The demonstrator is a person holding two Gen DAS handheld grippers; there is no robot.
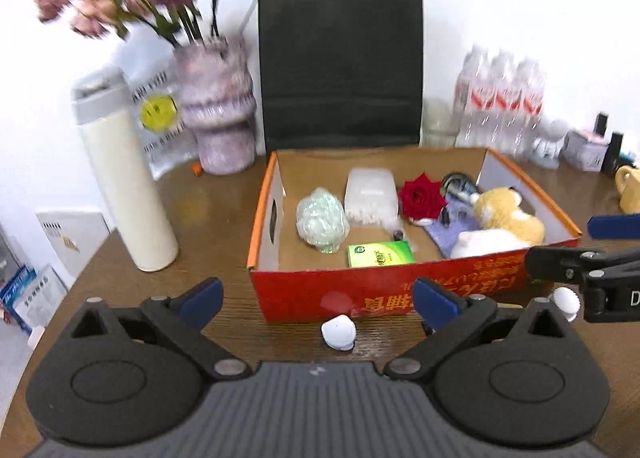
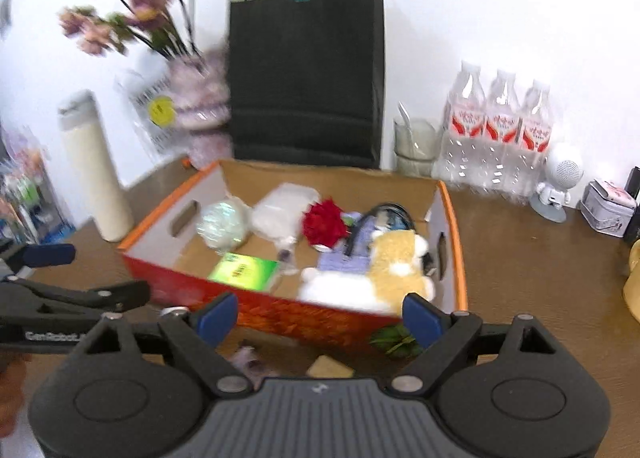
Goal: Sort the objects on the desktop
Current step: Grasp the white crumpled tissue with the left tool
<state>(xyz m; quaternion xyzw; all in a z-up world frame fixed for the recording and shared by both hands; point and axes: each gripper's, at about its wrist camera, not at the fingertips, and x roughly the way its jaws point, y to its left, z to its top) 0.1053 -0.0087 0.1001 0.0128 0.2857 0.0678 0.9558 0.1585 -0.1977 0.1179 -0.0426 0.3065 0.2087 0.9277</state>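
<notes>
Both grippers are held spread wide with nothing between the pads. The left gripper [image 1: 318, 300] is poised just short of the red box [image 1: 384, 290], a white bead [image 1: 339, 332] lying on the desk [image 1: 224, 217] directly ahead of its jaws. Ahead of the right gripper [image 2: 320, 316] the same box is seen, with a plush toy [image 2: 400, 262], red rose [image 2: 324, 222] and green packet [image 2: 244, 270] inside.

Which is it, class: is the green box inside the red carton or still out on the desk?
Inside. The green box lies flat on the carton floor, just behind its red front wall, in both views.
</notes>
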